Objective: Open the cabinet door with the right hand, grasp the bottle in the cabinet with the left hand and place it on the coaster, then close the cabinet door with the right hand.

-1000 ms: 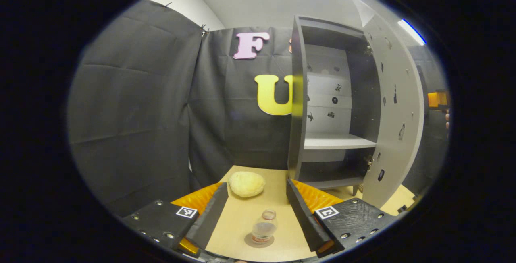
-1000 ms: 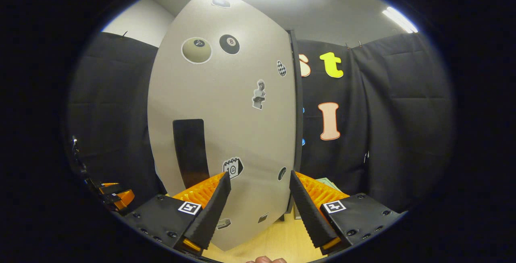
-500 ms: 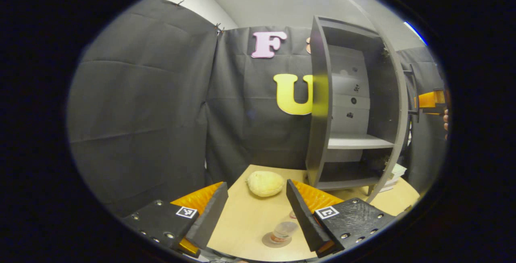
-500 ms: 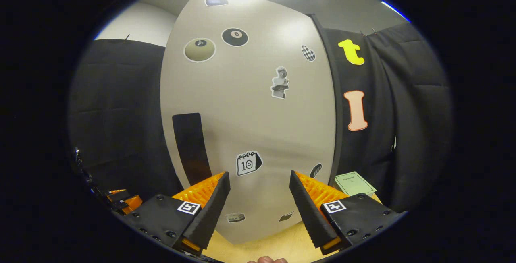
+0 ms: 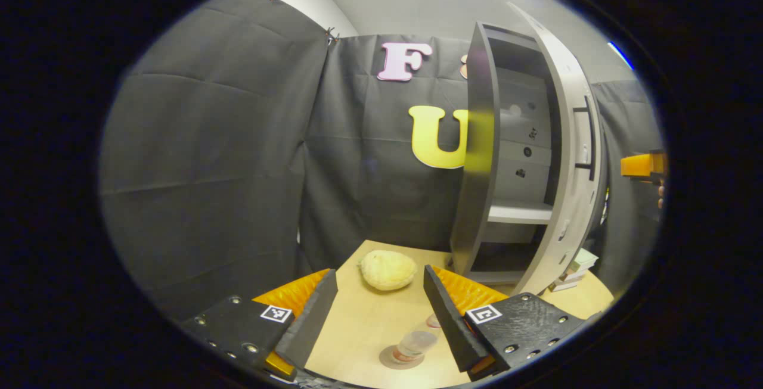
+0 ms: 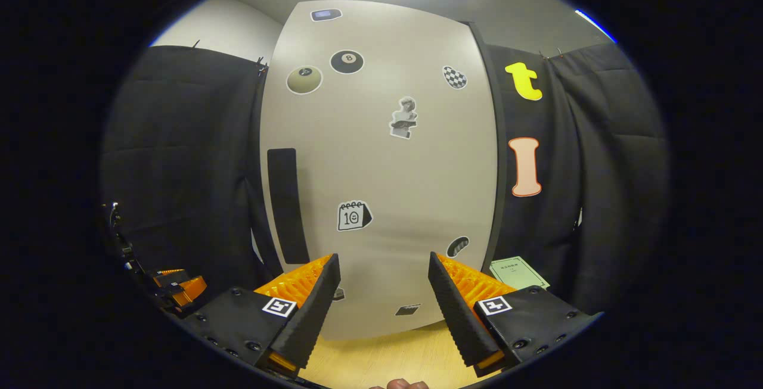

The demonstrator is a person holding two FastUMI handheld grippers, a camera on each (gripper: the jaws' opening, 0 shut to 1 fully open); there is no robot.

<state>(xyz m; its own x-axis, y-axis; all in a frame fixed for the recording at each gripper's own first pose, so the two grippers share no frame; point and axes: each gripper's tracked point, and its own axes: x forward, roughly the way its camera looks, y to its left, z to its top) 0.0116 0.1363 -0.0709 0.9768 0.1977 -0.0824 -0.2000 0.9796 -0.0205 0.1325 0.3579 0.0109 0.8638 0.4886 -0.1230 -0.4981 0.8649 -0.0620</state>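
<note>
The bottle (image 5: 415, 341) stands upright on the round coaster (image 5: 400, 358) on the tabletop (image 5: 363, 323), just ahead of the left claw (image 5: 380, 305), which is released with nothing between its fingers. A pale yellow lump (image 5: 388, 270) lies farther back on the tabletop, near the grey cabinet (image 5: 477, 156). The cabinet door (image 5: 572, 156) is nearly closed, leaving a narrow view of the shelf (image 5: 517, 213) inside. In the right gripper view the sticker-covered door (image 6: 381, 168) with its dark handle (image 6: 287, 204) fills the space ahead of the right claw (image 6: 384, 299), which is released and holds nothing; a green booklet (image 6: 517, 273) lies at the right
</note>
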